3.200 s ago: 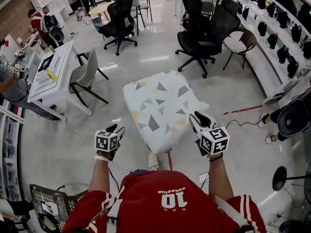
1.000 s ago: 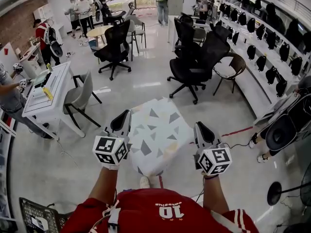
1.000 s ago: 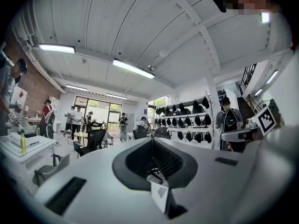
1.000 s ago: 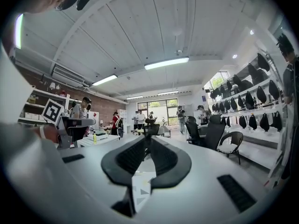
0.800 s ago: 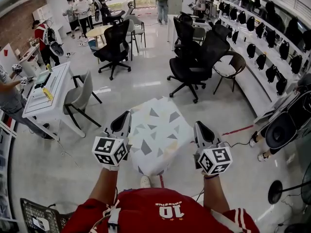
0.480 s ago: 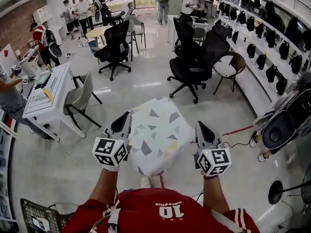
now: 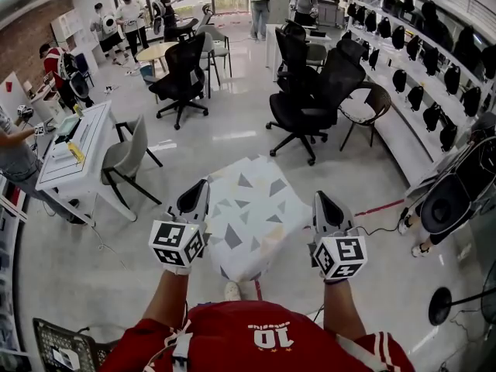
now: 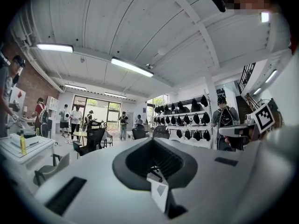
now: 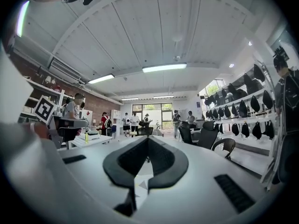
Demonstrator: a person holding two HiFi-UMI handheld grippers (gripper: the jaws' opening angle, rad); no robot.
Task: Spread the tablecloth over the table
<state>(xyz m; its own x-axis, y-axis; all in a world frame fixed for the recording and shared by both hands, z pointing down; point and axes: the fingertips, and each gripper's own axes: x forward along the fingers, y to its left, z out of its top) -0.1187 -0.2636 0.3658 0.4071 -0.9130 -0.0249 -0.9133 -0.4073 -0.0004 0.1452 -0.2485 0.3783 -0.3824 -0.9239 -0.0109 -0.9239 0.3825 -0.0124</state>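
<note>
Tablecloth point(image 7: 249, 215), white with grey and pale yellow triangles, is stretched between the two claws in front of the person, over the glossy floor point(image 7: 93, 246). In the head view it fills the gap between them and sags a little along its near edge, where a light shoe point(image 7: 232, 290) shows just below it. Whether a tabletop stands under the cloth I cannot tell, since the fabric covers everything beneath.

At far left stands a white desk point(image 7: 74, 142) with a grey chair point(image 7: 128, 153) beside it. The left claw point(image 7: 197, 195) points level at the cloth's left edge. In the left gripper view that claw point(image 8: 155, 171) is closed, with a thin fold of the tablecloth point(image 8: 160, 193), one grey triangle on it, pinched between the pads.

The right claw point(image 7: 325, 208) sits at the cloth's right edge, also level. In the right gripper view this claw point(image 9: 140, 171) is likewise closed on a narrow strip of the tablecloth point(image 9: 135, 186).

Beyond the cloth are black office chairs point(image 7: 310, 91), and along the right wall a shelf point(image 7: 434, 60) carries a row of dark rounded items, possibly helmets.
</note>
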